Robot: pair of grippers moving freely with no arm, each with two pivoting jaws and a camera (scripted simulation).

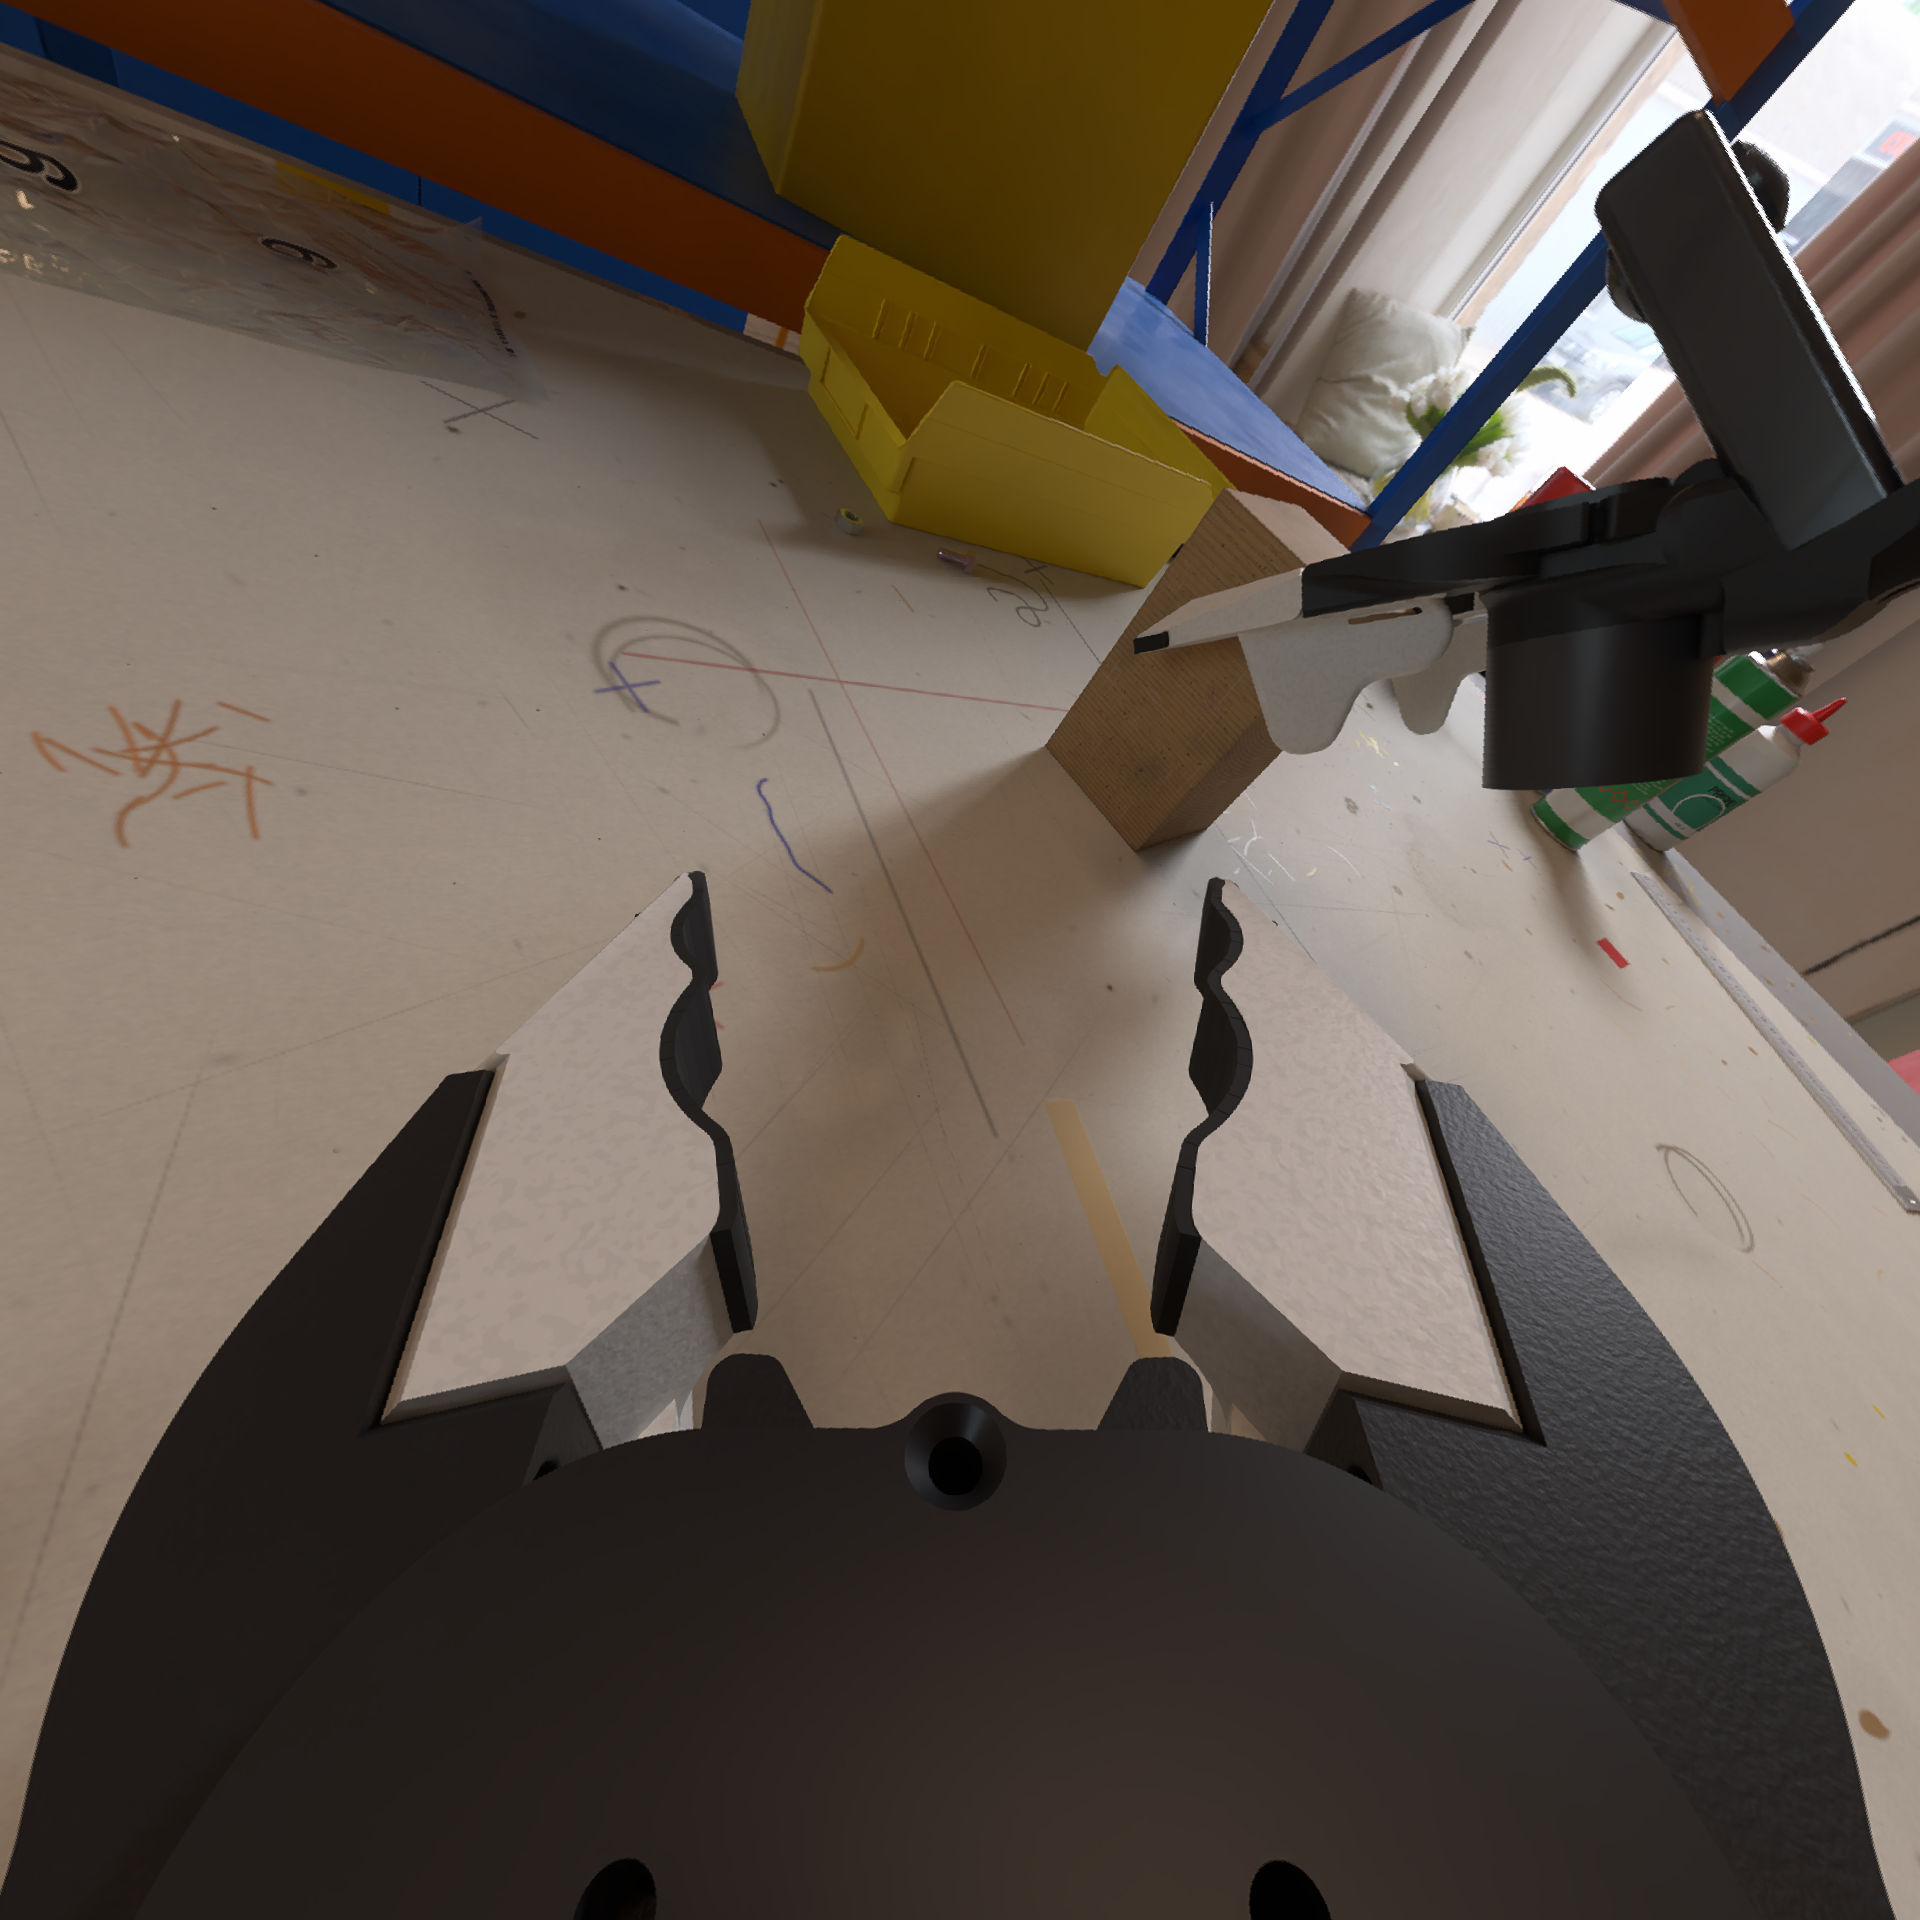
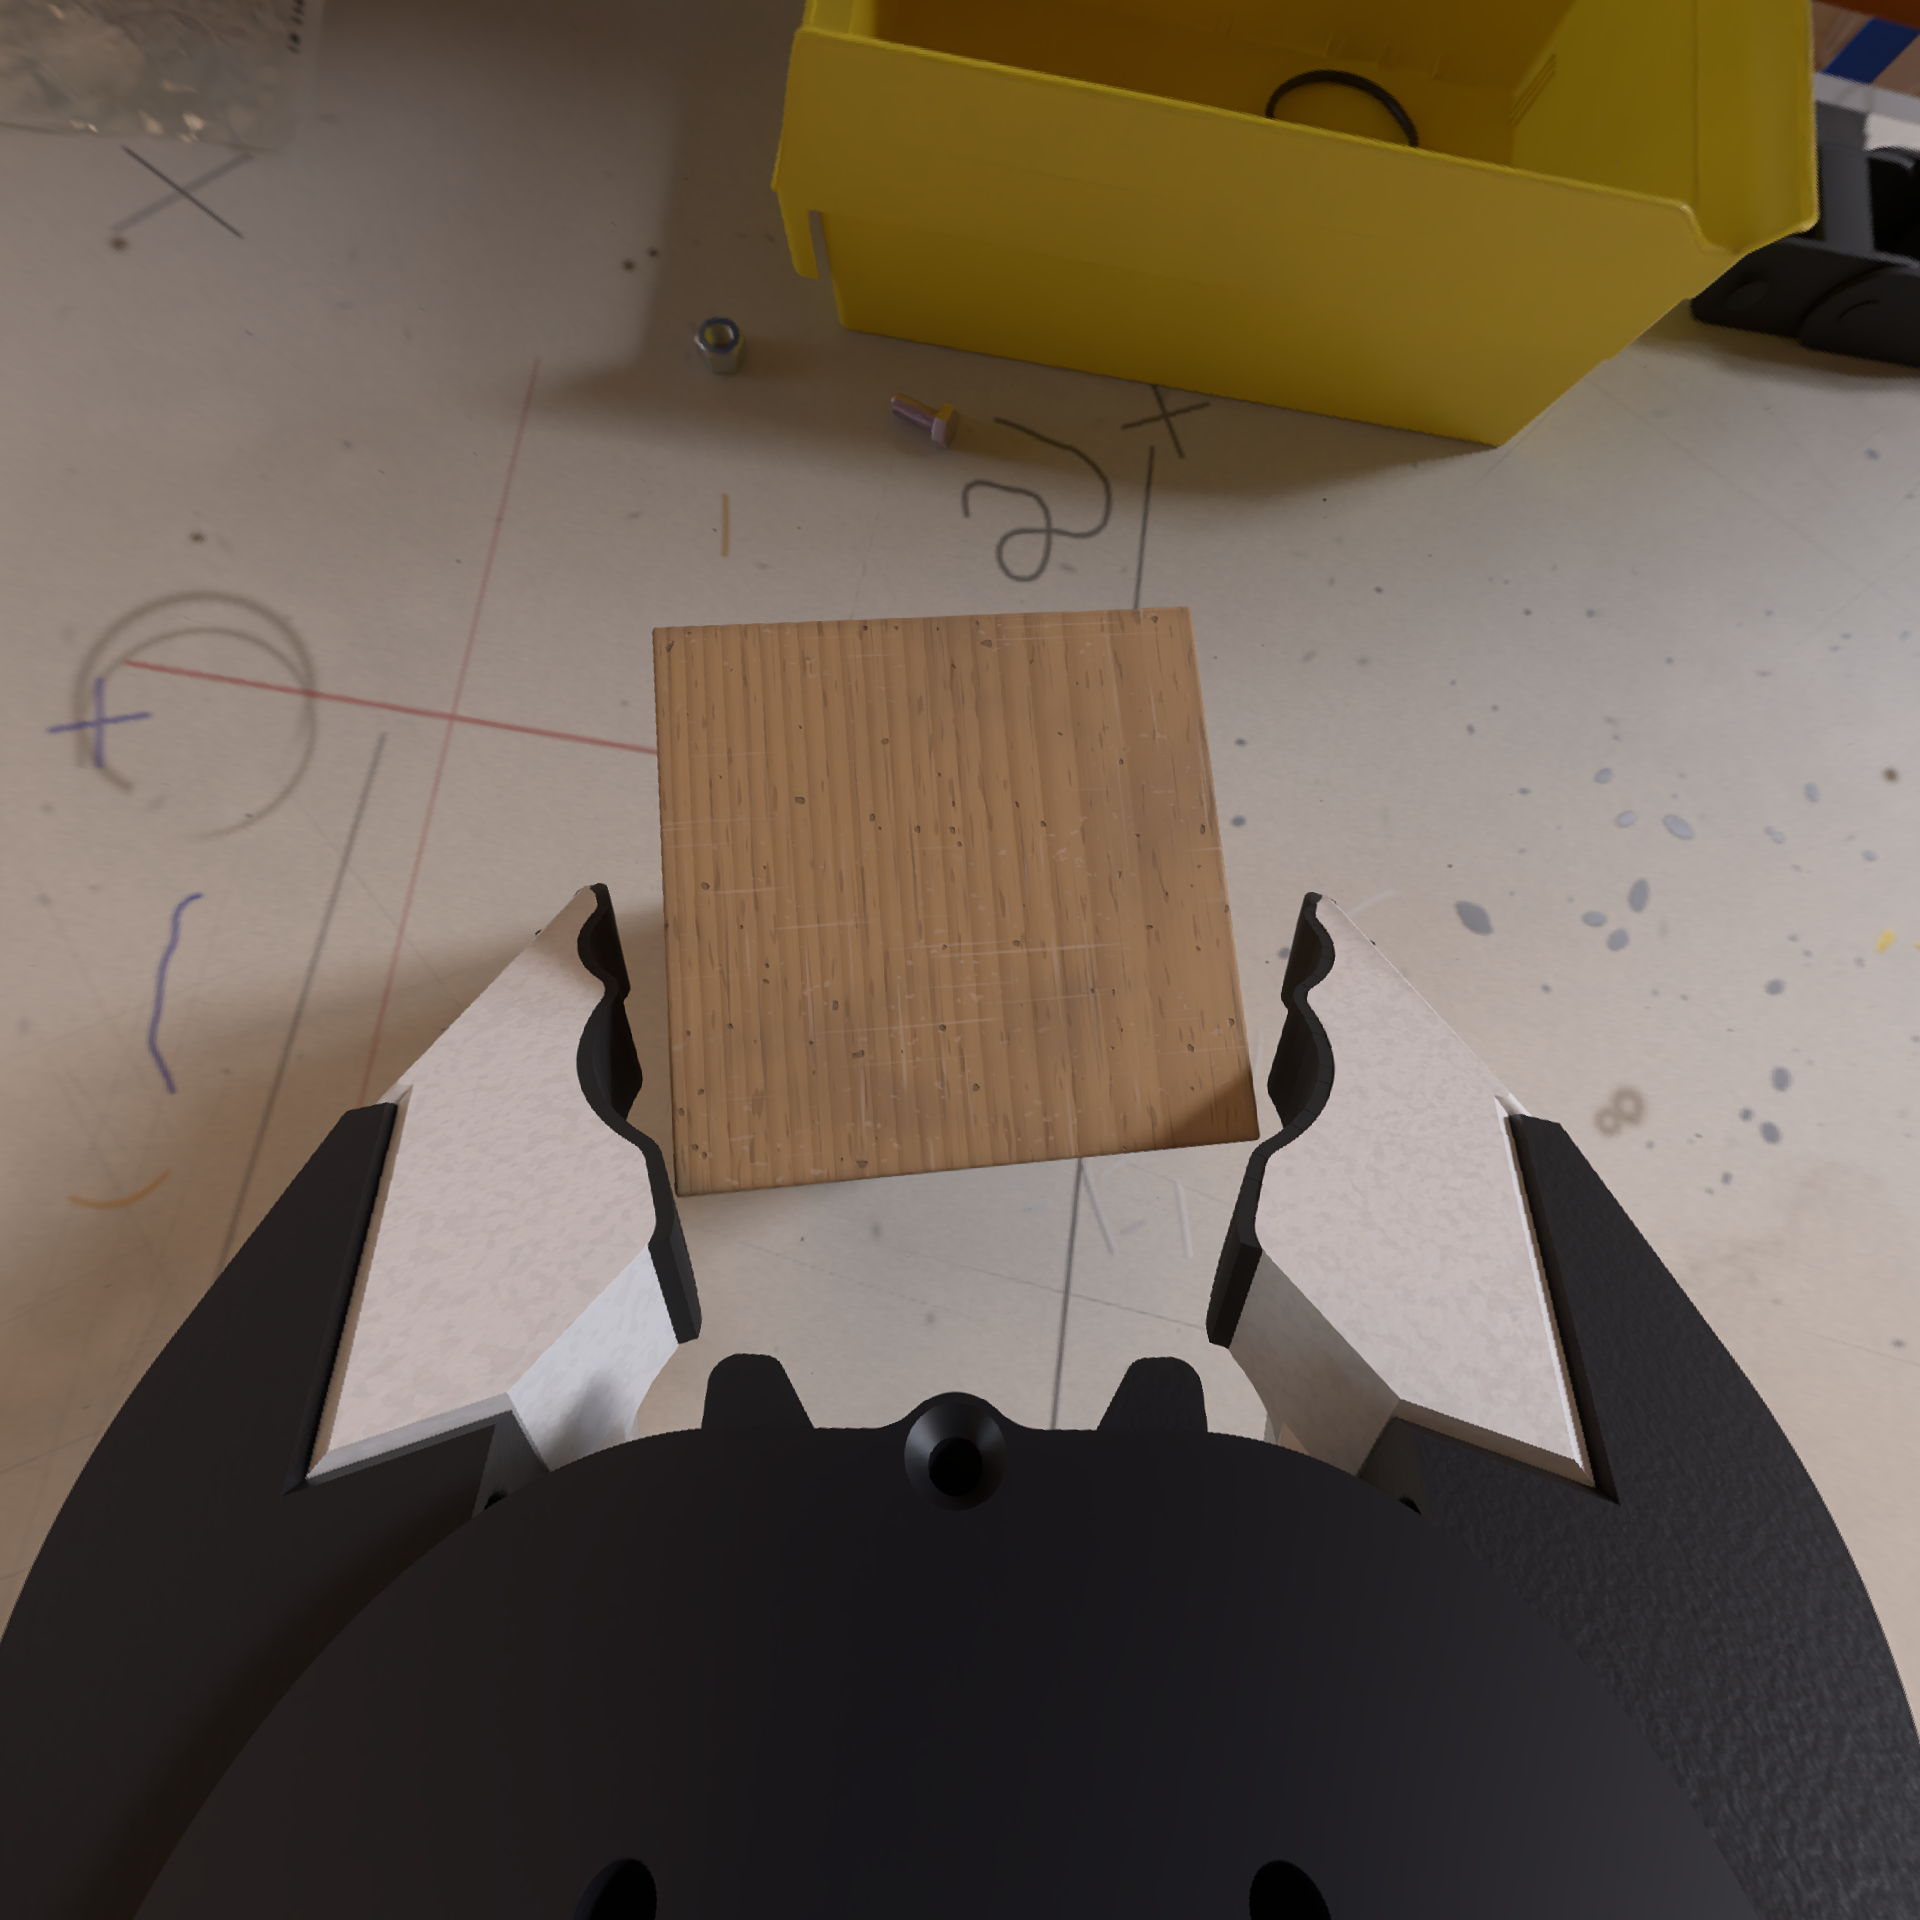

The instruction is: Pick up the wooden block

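The wooden block (image 2: 945, 894), a light brown cube with straight grain, stands on the marked beige tabletop (image 2: 1455, 675). My right gripper (image 2: 954, 896) is open and points down over it. Its fingers stand on either side of the block's top face with a small gap on each side. In the left wrist view the block (image 1: 1153, 727) is at the right, with a finger (image 1: 1247, 615) of the right gripper across its top. My left gripper (image 1: 956, 888) is open and empty, low over bare table, to the left of the block and nearer than it.
A yellow bin (image 2: 1247, 281) stands just beyond the block, with a black ring (image 2: 1340, 104) inside. A nut (image 2: 719, 345) and a bolt (image 2: 925, 421) lie between them. Glue bottles (image 1: 1704, 779) and a metal ruler (image 1: 1766, 1029) are by the right table edge. Blue and orange shelving (image 1: 520, 135) runs behind.
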